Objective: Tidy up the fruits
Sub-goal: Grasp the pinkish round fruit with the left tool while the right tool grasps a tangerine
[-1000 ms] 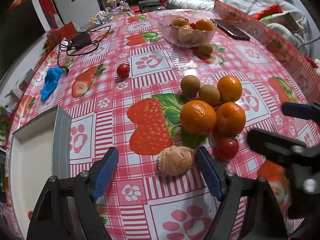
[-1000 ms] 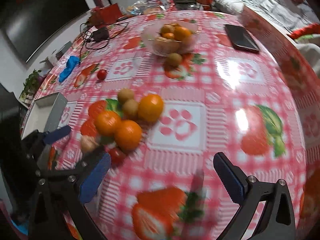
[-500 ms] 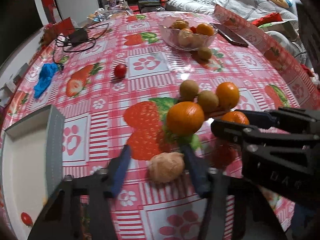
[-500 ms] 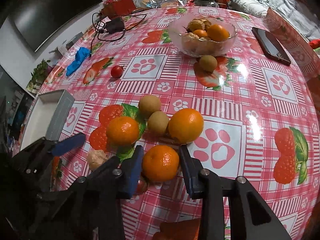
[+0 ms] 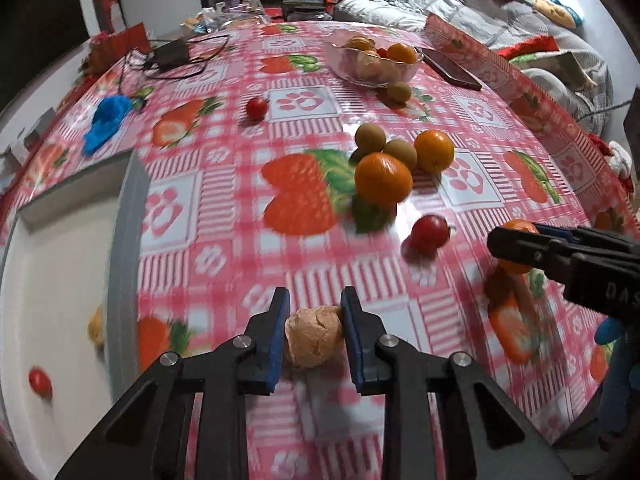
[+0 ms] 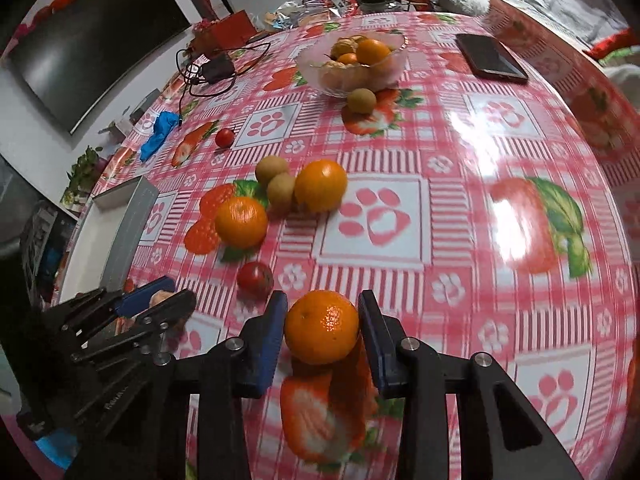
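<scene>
1. Both jaws have just been closing: our left gripper [image 5: 314, 330] clamps the walnut [image 5: 313, 336], our right gripper [image 6: 322, 330] the orange [image 6: 322, 327], above the table [image 6: 500, 152].
2. "DAS" reads on the right gripper only in the left view.
3. Only there we see fruit inside the white tray [image 5: 60, 280].

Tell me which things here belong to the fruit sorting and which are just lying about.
Job:
- tan lumpy fruit in left hand-held gripper
- orange in right hand-held gripper
- loose oranges
- brown fruits
- red fruits
- glass bowl
- white tray

Lying about:
- phone
- blue cloth
- charger and cable
</scene>
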A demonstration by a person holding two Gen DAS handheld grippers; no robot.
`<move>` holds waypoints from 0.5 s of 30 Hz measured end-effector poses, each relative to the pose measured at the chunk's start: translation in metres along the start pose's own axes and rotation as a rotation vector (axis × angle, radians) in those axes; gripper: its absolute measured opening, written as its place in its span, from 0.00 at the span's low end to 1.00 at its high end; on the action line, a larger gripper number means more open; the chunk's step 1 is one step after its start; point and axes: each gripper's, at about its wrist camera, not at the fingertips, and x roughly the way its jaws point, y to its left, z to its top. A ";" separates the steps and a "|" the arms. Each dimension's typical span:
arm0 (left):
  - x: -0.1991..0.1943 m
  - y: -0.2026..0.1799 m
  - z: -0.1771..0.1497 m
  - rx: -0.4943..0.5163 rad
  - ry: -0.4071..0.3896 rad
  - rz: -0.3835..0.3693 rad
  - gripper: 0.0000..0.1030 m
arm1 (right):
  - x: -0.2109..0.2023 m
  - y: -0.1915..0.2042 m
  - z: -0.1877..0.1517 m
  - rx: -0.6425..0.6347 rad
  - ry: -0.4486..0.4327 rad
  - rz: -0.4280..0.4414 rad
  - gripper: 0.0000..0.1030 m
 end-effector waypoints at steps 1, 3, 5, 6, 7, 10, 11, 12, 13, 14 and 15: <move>-0.004 0.002 -0.004 -0.008 -0.004 -0.004 0.28 | -0.002 -0.001 -0.004 0.005 0.000 0.002 0.37; -0.013 0.004 -0.008 -0.019 -0.013 -0.008 0.28 | -0.004 -0.001 -0.009 0.008 0.001 0.000 0.37; -0.022 0.006 -0.012 -0.026 -0.026 -0.014 0.28 | -0.007 -0.001 -0.014 0.013 0.001 -0.001 0.37; -0.027 0.006 -0.013 -0.026 -0.033 -0.015 0.28 | -0.008 -0.001 -0.016 0.015 0.000 0.000 0.37; -0.031 0.007 -0.014 -0.026 -0.038 -0.017 0.28 | -0.010 0.000 -0.018 0.017 -0.001 0.002 0.37; -0.044 0.009 -0.016 -0.031 -0.057 -0.023 0.28 | -0.015 0.003 -0.021 0.014 -0.007 0.001 0.37; -0.047 0.010 -0.016 -0.033 -0.063 -0.023 0.28 | -0.016 0.005 -0.022 0.012 -0.009 0.001 0.37; -0.052 0.012 -0.016 -0.036 -0.071 -0.023 0.28 | -0.018 0.007 -0.022 0.008 -0.012 -0.001 0.37; -0.054 0.014 -0.017 -0.039 -0.076 -0.023 0.28 | -0.020 0.009 -0.022 0.004 -0.015 -0.003 0.37; -0.058 0.016 -0.017 -0.044 -0.081 -0.023 0.28 | -0.021 0.011 -0.022 0.001 -0.017 -0.004 0.37; -0.060 0.019 -0.017 -0.050 -0.083 -0.020 0.28 | -0.022 0.014 -0.021 -0.003 -0.018 -0.005 0.37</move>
